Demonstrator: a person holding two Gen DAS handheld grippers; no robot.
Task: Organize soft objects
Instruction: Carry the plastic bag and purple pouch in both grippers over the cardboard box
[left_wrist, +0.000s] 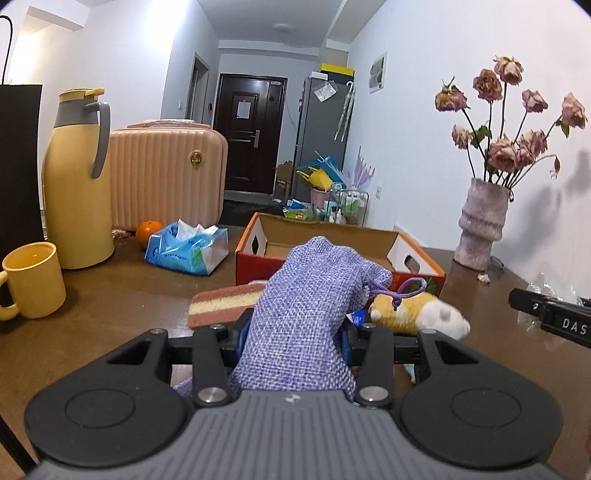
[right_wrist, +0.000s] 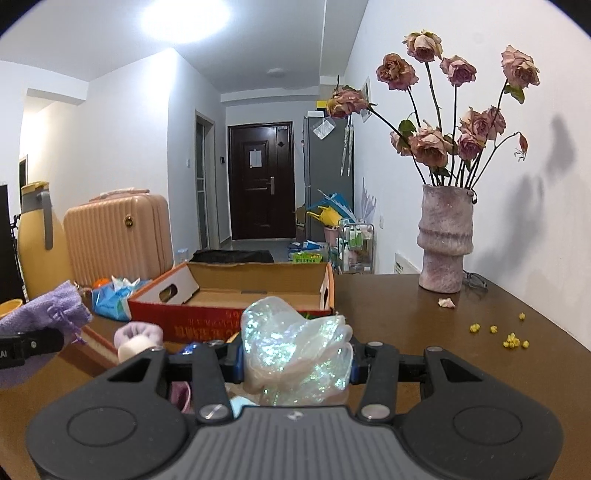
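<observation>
Left gripper (left_wrist: 295, 328) fingers clamped on purple pouch (left_wrist: 310, 295), right gripper (right_wrist: 295, 360) fingers on iridescent organza bag (right_wrist: 295, 347), both before the cardboard box (right_wrist: 236, 295).

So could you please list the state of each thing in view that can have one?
Left gripper: shut on the purple drawstring pouch.
Right gripper: shut on the iridescent film bundle.
Cardboard box: open; the floor that shows is bare.
Yellow mug: upright.
Yellow thermos jug: upright, lid closed.
Tissue pack: opened, tissue sticking out.
Vase: upright, holding dried roses.
</observation>
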